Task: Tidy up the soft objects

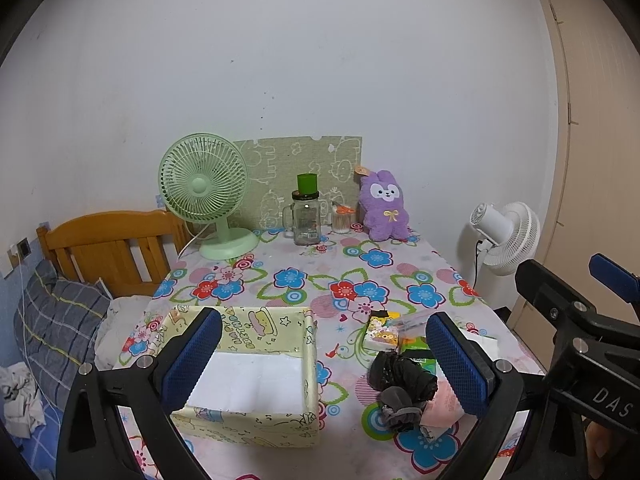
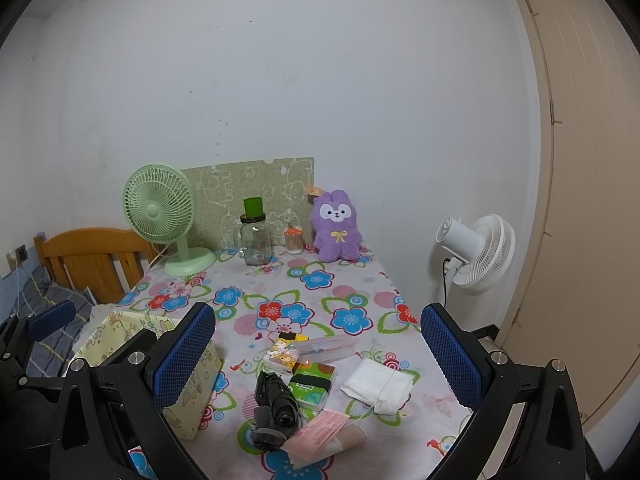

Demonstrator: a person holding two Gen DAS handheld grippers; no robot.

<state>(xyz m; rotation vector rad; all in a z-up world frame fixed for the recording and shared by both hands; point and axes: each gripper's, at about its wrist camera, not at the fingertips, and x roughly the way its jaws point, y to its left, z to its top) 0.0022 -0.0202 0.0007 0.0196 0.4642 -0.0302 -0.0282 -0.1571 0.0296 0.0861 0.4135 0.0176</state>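
Left tongs (image 1: 324, 364): spread wide, holding nothing, above the yellow box (image 1: 256, 372).
Right tongs (image 2: 320, 356): spread wide, holding nothing.
Soft objects: black bundle (image 2: 276, 396), grey sock (image 2: 266, 428), white pad (image 2: 378, 384) and tissue packs (image 2: 314, 384) lie right of the yellow box on the surface (image 2: 340, 292).

Tablecloth (image 2: 320, 280): white, blue/red/pink flower print. Open box (image 1: 276, 330) at 7 o'clock: pale yellow cartoon print, white inside. Plush rabbit (image 2: 337, 226) at 12: purple, yellow bow. Desk fan (image 1: 204, 188) at 11: mint green. Gripper pads (image 1: 456, 356): blue mesh.
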